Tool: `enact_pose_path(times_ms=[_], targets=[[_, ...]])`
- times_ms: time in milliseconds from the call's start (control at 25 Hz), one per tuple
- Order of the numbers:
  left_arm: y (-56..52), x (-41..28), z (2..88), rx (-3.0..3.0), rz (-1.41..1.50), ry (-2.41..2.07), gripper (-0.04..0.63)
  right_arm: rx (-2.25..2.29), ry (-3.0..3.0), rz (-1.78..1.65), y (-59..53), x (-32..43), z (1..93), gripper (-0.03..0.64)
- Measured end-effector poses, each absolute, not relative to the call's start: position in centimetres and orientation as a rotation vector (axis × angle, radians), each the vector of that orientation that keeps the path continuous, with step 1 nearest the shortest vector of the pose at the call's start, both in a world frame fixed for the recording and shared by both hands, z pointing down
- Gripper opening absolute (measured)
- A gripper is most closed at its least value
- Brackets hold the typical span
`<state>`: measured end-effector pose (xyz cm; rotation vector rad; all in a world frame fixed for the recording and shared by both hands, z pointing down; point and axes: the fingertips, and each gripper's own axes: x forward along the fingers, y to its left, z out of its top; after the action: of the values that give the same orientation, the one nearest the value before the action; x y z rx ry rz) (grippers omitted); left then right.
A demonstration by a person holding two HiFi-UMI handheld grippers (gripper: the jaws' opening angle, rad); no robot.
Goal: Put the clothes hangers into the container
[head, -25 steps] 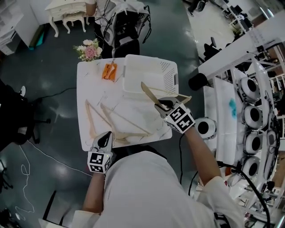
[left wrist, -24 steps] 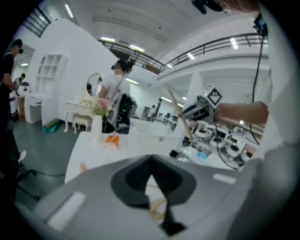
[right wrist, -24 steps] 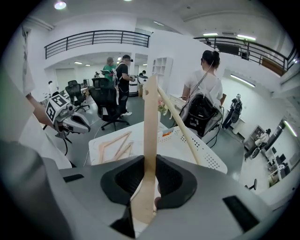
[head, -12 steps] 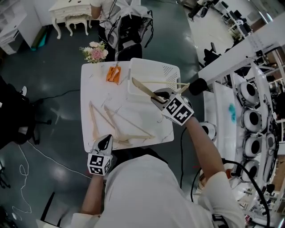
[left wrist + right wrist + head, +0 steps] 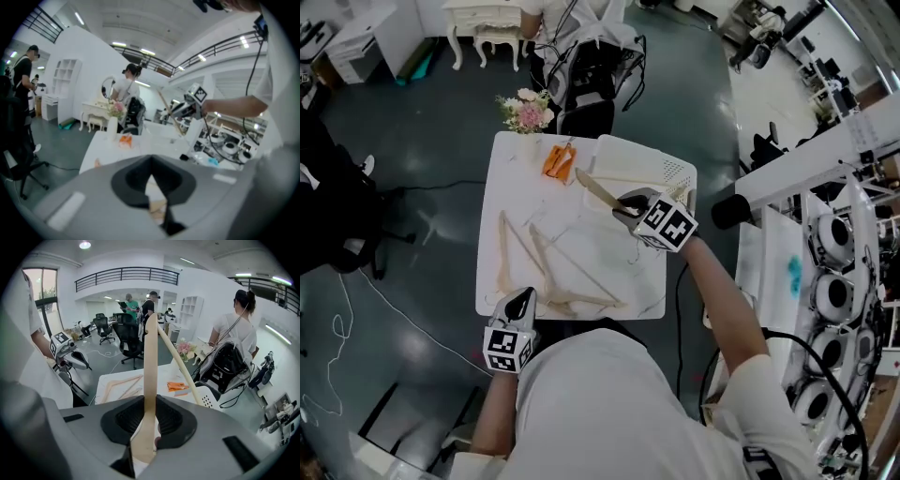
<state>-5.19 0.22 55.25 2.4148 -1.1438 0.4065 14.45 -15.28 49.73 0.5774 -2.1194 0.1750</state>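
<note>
The right claw [image 5: 623, 204] pinches 1 light wooden clothes hanger [image 5: 595, 190] over the edge of the white plastic basket [image 5: 673, 170] in the upper middle of the frame, and I think its long end could catch the rim and twist loose.
</note>
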Motion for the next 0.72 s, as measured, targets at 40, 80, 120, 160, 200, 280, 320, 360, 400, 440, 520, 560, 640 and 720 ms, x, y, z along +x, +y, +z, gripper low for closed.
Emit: enact_pose_path(times_ms=[40,80,120,160,200,280,320,360,400,440,520,560,640,720], targets=[[0.1,-5.2,55.2,2.407,0.407,-1.157,0.002,0.559,-2.124,0.191,-15.6,14.5,50.2,0.067],[0.1,-5.1,55.3,2.4,0.41,-1.169,0.002,0.54,-2.13,0.21,-15.9,14.5,50.6,0.067],[0.0,-5.1,55.3,2.392,0.414,-1.18,0.002,0.522,-2.136,0.229,-16.2,14.6,51.1,0.067],[0.0,-5.0,55.4,2.384,0.418,-1.191,0.002,0.504,-2.14,0.246,-16.4,14.6,51.6,0.067],[0.0,-4.9,55.5,2.376,0.422,-1.201,0.002,0.488,-2.141,0.261,-16.7,14.8,52.2,0.067],[-0.1,-4.6,55.6,2.361,0.421,-1.22,0.002,0.461,-2.133,0.284,-17.2,15.1,53.4,0.067],[-0.1,-4.5,55.7,2.352,0.421,-1.23,0.002,0.448,-2.128,0.294,-17.5,15.3,53.9,0.067],[0.0,-4.5,55.8,2.34,0.422,-1.241,0.002,0.435,-2.125,0.304,-17.9,15.3,54.5,0.067],[0.0,-4.5,55.9,2.327,0.423,-1.252,0.002,0.423,-2.123,0.316,-18.3,15.3,55.0,0.067],[0.1,-4.4,56.0,2.315,0.424,-1.262,0.002,0.413,-2.123,0.332,-18.8,15.3,55.4,0.067],[0.1,-4.3,56.2,2.293,0.423,-1.279,0.002,0.395,-2.124,0.37,-19.8,15.3,56.1,0.067],[0.1,-4.2,56.2,2.284,0.423,-1.286,0.002,0.387,-2.122,0.383,-20.3,15.4,56.4,0.067],[-0.1,-4.0,56.2,2.269,0.425,-1.298,0.002,0.367,-2.107,0.388,-21.2,15.5,57.0,0.067],[-0.2,-3.9,56.3,2.257,0.427,-1.306,0.002,0.34,-2.087,0.396,-21.9,15.7,57.8,0.067]])
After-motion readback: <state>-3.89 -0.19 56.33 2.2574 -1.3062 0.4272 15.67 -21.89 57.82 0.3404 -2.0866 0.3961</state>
